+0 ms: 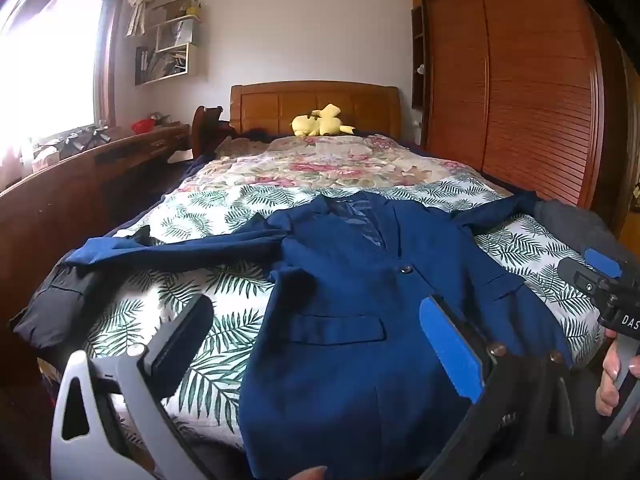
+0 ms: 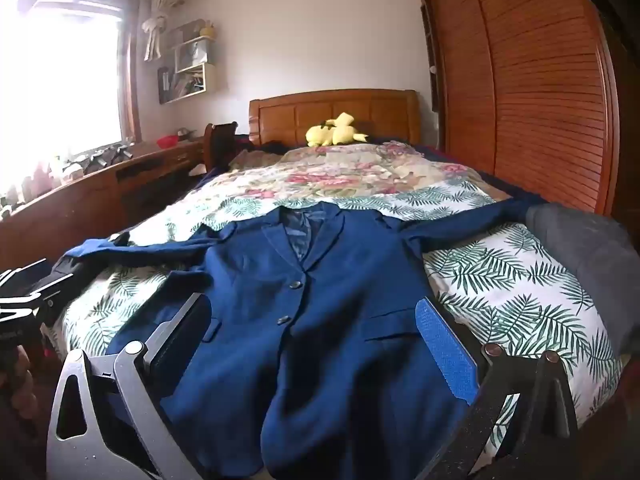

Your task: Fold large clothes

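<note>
- The blue jacket [image 2: 320, 320] is matt woven cloth with glossy dark buttons [image 2: 295, 285].
- The leaf-print bedspread [image 2: 500, 280] is soft matt cloth.
- The headboard [image 2: 332, 114] and slatted wardrobe [image 2: 540, 100] are polished wood.
- The yellow toy [image 2: 334, 131] is plush.

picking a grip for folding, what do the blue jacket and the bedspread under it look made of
Blue jacket: looks like a woven suit cloth, matte with a fine grain, holding crisp lapels and pocket flaps; the fibre cannot be told. Bedspread: seems a thin printed cotton-like fabric, matte, with a leaf pattern and soft creases.
</note>
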{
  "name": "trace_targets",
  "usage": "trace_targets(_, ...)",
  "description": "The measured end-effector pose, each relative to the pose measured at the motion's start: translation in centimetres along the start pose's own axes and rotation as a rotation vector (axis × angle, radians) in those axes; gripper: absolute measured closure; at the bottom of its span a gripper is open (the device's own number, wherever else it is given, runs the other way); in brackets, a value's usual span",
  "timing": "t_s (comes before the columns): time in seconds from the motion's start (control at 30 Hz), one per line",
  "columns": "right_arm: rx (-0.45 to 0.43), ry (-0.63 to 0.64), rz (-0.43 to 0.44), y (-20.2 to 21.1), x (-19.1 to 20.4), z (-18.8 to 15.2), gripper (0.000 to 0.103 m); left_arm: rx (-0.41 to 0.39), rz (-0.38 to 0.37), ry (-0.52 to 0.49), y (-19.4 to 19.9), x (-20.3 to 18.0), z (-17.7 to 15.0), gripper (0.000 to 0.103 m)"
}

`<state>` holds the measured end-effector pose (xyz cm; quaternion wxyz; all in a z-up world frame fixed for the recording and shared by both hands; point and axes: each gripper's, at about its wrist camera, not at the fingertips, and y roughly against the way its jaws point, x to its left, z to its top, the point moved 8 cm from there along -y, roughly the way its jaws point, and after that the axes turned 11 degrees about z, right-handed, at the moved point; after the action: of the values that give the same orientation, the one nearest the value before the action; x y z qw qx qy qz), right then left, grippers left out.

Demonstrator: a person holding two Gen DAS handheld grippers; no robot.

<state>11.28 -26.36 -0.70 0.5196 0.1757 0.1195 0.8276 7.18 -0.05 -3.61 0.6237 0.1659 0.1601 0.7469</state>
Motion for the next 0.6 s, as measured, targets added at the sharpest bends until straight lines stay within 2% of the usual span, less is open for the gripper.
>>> trace_targets(0.6, 0.020, 0.008, -0.008, 0.10, -0.39, -0.30, 0.000, -0.011, 0.010, -0.015, 0.35, -0.21, 0.05, 0.000)
